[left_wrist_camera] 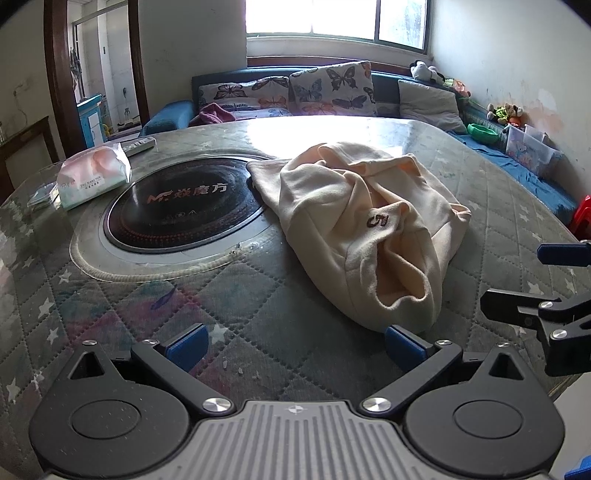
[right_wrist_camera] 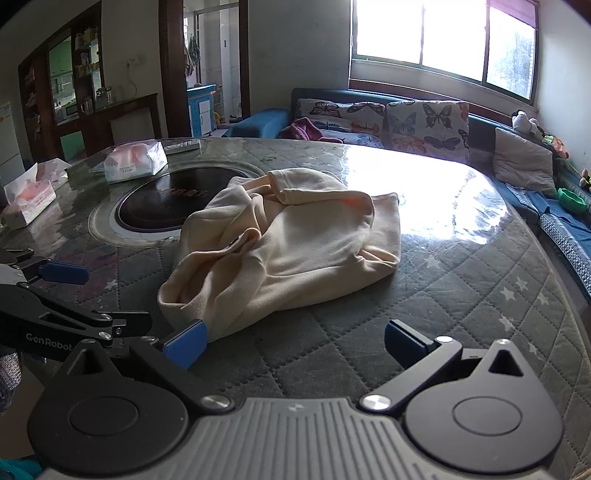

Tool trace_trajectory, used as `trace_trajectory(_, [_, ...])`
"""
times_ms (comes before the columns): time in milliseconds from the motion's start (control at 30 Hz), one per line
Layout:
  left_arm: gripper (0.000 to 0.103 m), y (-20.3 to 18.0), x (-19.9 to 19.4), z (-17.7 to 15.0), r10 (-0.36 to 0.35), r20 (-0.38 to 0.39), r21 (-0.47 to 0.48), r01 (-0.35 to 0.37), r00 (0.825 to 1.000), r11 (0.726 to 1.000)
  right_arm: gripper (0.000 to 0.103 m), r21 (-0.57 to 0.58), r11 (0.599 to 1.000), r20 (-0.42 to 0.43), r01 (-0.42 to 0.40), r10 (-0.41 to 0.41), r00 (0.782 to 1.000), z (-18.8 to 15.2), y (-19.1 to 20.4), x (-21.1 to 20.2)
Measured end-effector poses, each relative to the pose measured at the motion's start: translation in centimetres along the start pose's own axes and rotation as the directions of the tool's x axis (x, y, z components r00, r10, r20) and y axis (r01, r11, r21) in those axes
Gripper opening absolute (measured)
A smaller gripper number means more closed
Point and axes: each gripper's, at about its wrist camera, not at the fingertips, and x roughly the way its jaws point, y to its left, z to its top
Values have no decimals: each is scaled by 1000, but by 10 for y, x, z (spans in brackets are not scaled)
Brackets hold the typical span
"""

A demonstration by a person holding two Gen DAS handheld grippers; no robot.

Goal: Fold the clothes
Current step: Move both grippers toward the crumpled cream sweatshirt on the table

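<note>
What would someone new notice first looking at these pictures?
Probably the crumpled cream garment, heaped in the middle of the quilted table and partly overlapping the round black cooktop. Next, the open left gripper and right gripper, both at its near edge.

Daylight pouring through far window (left_wrist_camera: 334, 16), blowing out panes; glare spreading across glossy far tabletop (right_wrist_camera: 424, 184); fisheye bending edges, corners vignetting black; near foreground staying dim.

Bright window (left_wrist_camera: 334, 16) behind blue sofa (left_wrist_camera: 388, 86), butterfly cushions (left_wrist_camera: 332, 88).
</note>
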Motion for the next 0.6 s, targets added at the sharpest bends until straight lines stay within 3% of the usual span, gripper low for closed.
trace_trajectory(600, [103,4,6,9,-2,1,1,2,1000,1000,103,-21,1000,-6,-19,19,1000,13,1,11])
